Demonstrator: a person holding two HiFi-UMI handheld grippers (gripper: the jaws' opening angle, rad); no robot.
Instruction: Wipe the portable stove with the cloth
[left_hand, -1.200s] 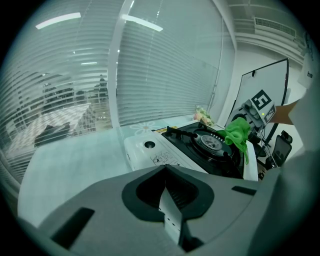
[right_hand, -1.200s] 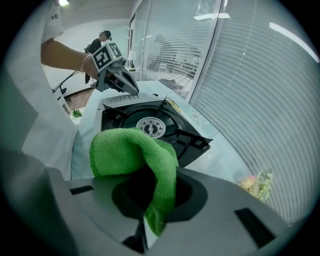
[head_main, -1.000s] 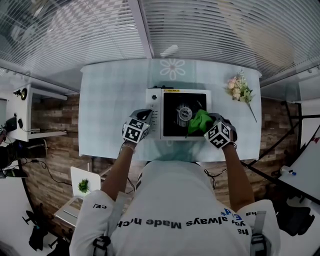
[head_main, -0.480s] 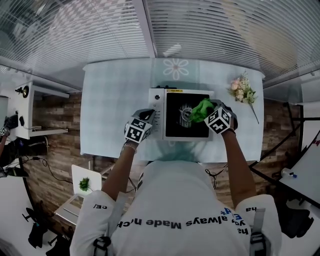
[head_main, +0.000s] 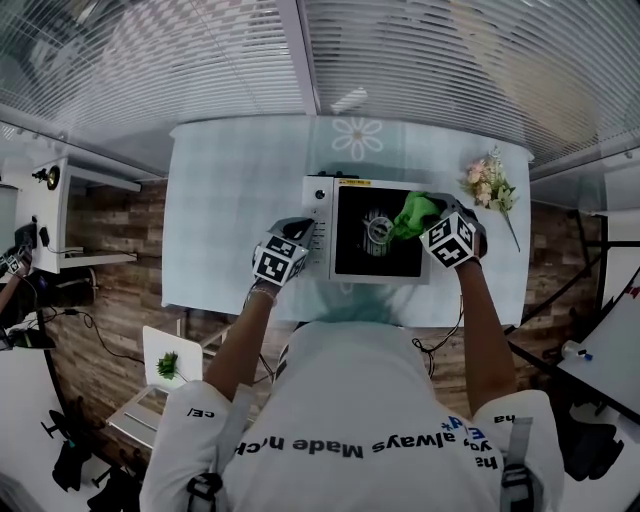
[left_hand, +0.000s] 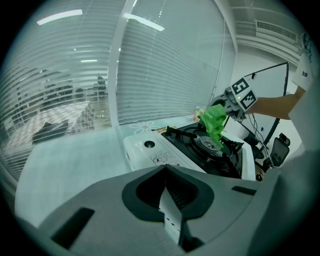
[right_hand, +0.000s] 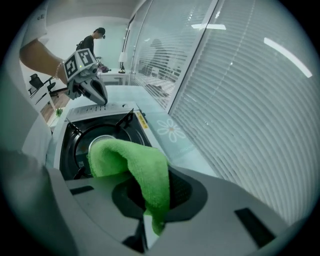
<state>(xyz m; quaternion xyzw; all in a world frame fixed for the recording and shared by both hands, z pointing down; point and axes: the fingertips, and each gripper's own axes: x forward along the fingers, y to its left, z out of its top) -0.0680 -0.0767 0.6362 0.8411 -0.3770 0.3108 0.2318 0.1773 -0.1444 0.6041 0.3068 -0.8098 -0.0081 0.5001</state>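
Green cloth (right_hand: 135, 165) hangs pinched in the right tongs (right_hand: 145, 225), draped ahead of them over the portable stove (head_main: 320, 230) for wiping, while the left tongs (left_hand: 167, 210), closed on nothing, likely steady its side.

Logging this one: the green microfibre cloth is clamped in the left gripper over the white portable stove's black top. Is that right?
Wrong gripper. The green microfibre cloth is clamped in the right gripper, not the left, over the white portable stove's black top. The right gripper view shows it pinched between the jaws; the left gripper is shut and empty.
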